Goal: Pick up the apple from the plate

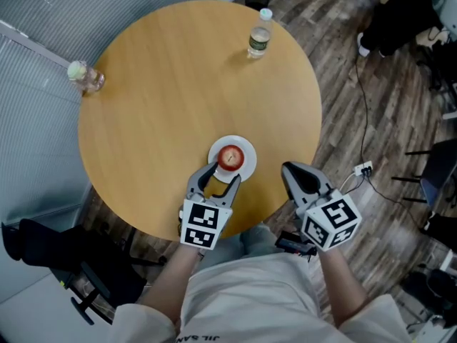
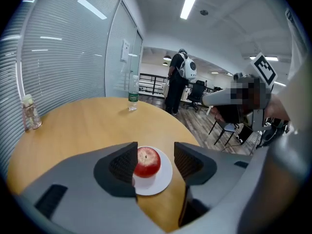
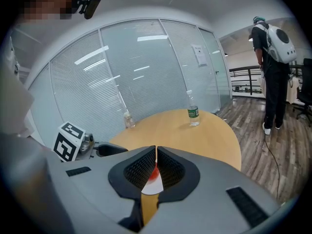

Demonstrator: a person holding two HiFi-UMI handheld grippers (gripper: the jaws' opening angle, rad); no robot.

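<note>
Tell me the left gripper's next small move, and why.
Probably ease the left gripper forward a little so its open jaws straddle the apple. The apple sits on the plate just ahead of the jaw tips, and nothing grips it yet.

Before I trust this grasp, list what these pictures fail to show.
- Right gripper view: the shut right gripper hides most of the apple and plate; only a sliver shows.
- Left gripper view: one jaw of the left gripper covers the apple's left edge, so contact cannot be told.
- Head view: the label on the bottle is too small to read.
</note>
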